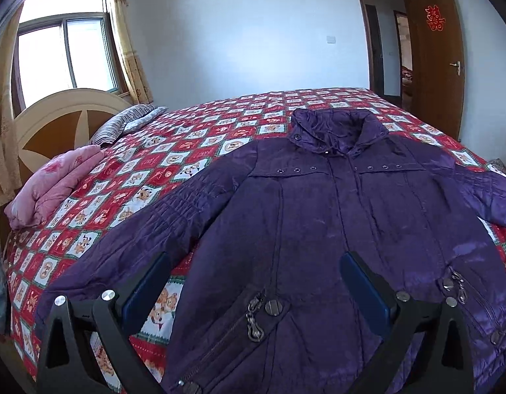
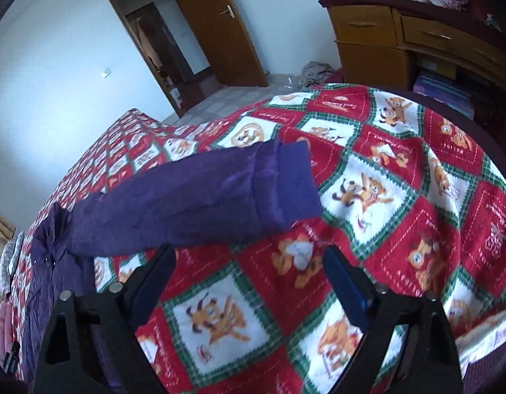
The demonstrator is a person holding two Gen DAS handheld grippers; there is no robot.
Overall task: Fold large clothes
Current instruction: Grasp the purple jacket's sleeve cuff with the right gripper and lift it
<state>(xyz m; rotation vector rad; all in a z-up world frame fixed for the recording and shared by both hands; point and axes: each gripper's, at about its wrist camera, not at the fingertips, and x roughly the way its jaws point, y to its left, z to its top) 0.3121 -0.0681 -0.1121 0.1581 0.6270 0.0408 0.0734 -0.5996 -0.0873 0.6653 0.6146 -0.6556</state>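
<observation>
A purple padded jacket point(image 1: 318, 203) lies flat, front up, on the red patterned bedspread point(image 1: 187, 151), collar toward the far side, both sleeves spread out. My left gripper point(image 1: 256, 262) is open and empty, hovering above the jacket's lower left front near a zip pocket point(image 1: 253, 321). In the right wrist view the jacket's right sleeve point(image 2: 194, 197) stretches across the bedspread point(image 2: 384, 197), cuff point(image 2: 295, 184) to the right. My right gripper point(image 2: 249, 259) is open and empty, just in front of the sleeve, above the bedspread.
A folded pink quilt point(image 1: 52, 187) and a striped pillow point(image 1: 128, 121) lie by the headboard point(image 1: 62, 118). A wooden desk point(image 2: 417, 42) stands past the bed's foot. An open brown door point(image 1: 433, 62) is at the far right.
</observation>
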